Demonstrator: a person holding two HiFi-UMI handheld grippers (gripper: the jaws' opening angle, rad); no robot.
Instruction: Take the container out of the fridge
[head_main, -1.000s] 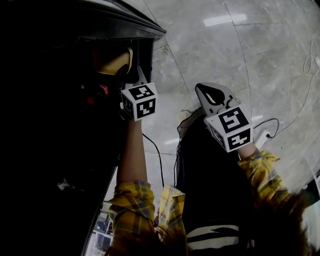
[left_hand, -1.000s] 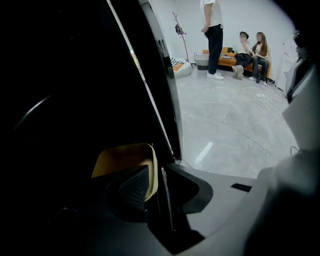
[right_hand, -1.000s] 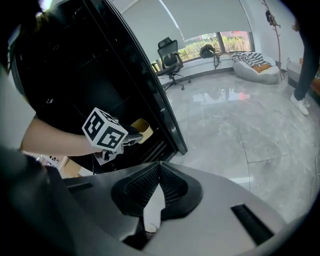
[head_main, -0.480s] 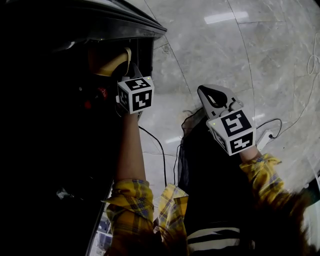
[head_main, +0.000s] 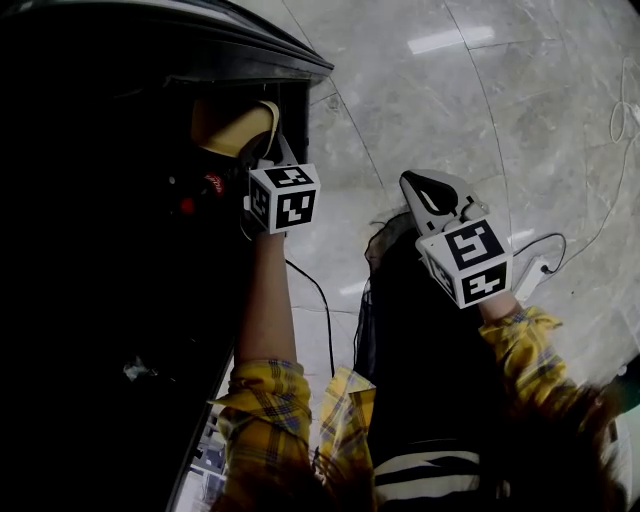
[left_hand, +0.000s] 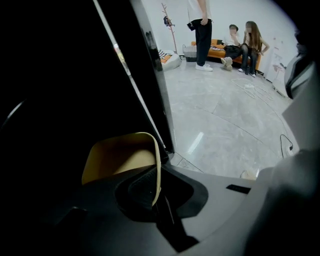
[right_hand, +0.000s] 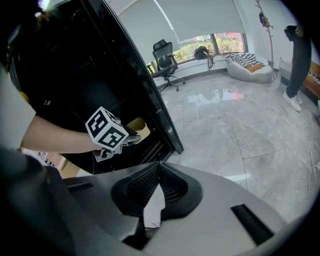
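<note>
Container (left_hand: 117, 160) wall pinched between left tongs (left_hand: 157, 192); right tongs (right_hand: 159, 172) closed on nothing.

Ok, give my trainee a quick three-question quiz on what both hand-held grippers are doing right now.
1. True or false: the left hand-held gripper is shut on the rim of the yellow container.
2. The right hand-held gripper holds: A) a bottle, B) nothing, C) a cup?
3. Fill in: the right hand-held gripper hangs over the ____, outside the fridge.
Key: 1 true; 2 B; 3 floor.
</note>
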